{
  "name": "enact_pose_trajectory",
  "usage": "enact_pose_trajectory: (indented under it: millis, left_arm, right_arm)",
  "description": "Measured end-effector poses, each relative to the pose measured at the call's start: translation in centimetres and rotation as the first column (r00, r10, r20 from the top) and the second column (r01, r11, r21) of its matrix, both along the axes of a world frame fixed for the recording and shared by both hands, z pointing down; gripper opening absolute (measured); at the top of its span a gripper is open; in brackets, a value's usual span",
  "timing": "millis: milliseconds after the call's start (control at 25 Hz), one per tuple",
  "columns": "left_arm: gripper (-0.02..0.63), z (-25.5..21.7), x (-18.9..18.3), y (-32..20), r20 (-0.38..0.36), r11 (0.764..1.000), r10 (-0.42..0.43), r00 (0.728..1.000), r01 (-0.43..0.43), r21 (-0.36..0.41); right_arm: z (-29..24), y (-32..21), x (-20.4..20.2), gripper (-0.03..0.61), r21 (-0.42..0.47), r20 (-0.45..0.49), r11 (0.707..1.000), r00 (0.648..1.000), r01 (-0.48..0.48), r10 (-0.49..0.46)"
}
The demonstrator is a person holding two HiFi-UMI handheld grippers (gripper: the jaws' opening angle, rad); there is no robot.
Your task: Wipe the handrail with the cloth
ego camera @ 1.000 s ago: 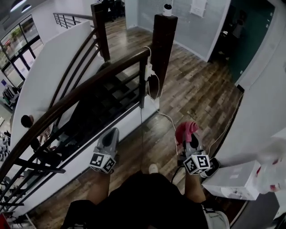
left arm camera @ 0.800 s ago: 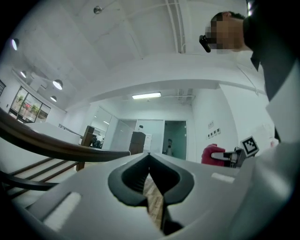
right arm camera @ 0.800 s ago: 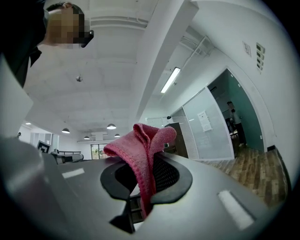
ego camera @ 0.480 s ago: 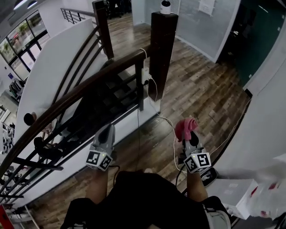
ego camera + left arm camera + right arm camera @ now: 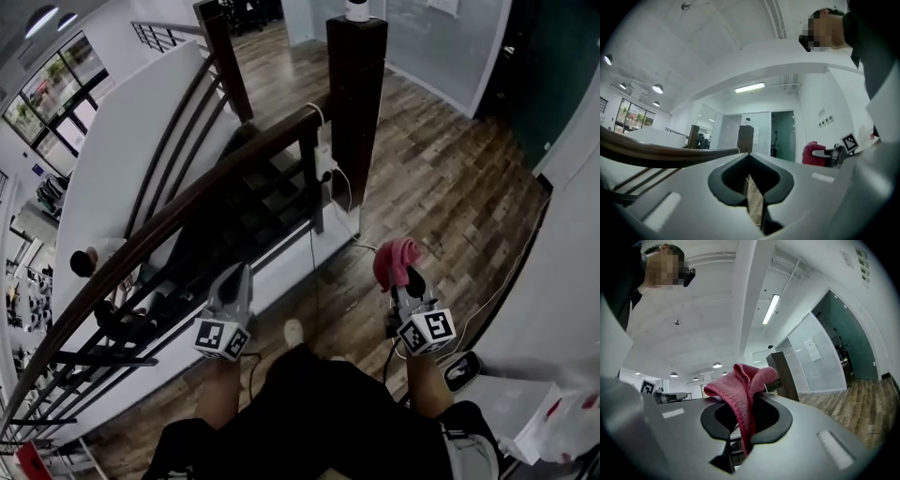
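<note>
Head view: we look steeply down at a stair landing. One dark wooden handrail [image 5: 187,211] curves from 8 o'clock up to a post [image 5: 356,94] at 12 o'clock. A second post [image 5: 220,56] stands further back, at 11 o'clock. We count two grippers. The left gripper [image 5: 238,274] sits at 7 o'clock, near the rail but not touching it. The right gripper [image 5: 405,278] sits at 4 o'clock over the wood floor [image 5: 441,187], carrying one pink cloth [image 5: 392,262], well apart from the rail.

Left gripper view: its fingers [image 5: 736,187] are together with nothing between them. The rail crosses at 9 o'clock, and the cloth shows at 3 o'clock.

Right gripper view: its fingers [image 5: 776,425] are clamped on a fold of the cloth, and the loose bulk stands up past the tips.

We judge the cloth to be light, soft and limp. The present hold by a bunched fold suits it, leaving the free bulk to press on the rail. The rail looks stiff, fixed and smooth.
</note>
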State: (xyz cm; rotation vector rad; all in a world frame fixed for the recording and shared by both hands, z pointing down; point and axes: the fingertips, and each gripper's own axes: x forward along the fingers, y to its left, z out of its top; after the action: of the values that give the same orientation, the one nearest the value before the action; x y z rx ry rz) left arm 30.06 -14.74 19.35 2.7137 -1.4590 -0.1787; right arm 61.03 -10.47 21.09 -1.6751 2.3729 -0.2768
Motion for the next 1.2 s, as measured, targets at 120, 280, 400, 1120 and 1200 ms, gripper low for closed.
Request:
enact_pose_trajectory:
  millis: [120,280,400,1120,1200]
  left_arm:
    - [-0.002,0.3,-1.4,-2.8,-0.028,1.0,-0.005,1.0,0.005,0.003]
    - [-0.002,-0.8,0.1,-7.0,-0.009,0.994,0.086,0.996,-0.085,0.064]
    - [-0.002,-1.2,0.8,-9.6,-0.012,0.986,0.146,0.989,-0.145,0.086]
    - [-0.002,-1.2,2.5,-19.1,-0.07,0.973,0.223,0.972,-0.217,0.077]
    - [-0.002,-1.2,3.1,-20.3,-0.056,0.979,0.193,0.98,-0.189,0.074]
  right_arm:
    - [-0.7,-1.3,-1.3,0.046,0.018,-0.015,1.0,1.0,-0.011,0.012]
    - [-2.4,-4.6,-1.8,0.046,0.042,-0.038,0.998,0.998,-0.041,0.043]
    - [-3.5,-7.3,-2.5,0.046,0.064,-0.042,0.996,0.997,-0.066,0.068]
    - [-4.2,-20.4,-7.2,0.046,0.052,0.053,0.997,0.997,0.057,-0.06]
    - [-4.3,-22.4,-7.0,0.046,0.041,0.052,0.993,0.992,0.111,-0.114]
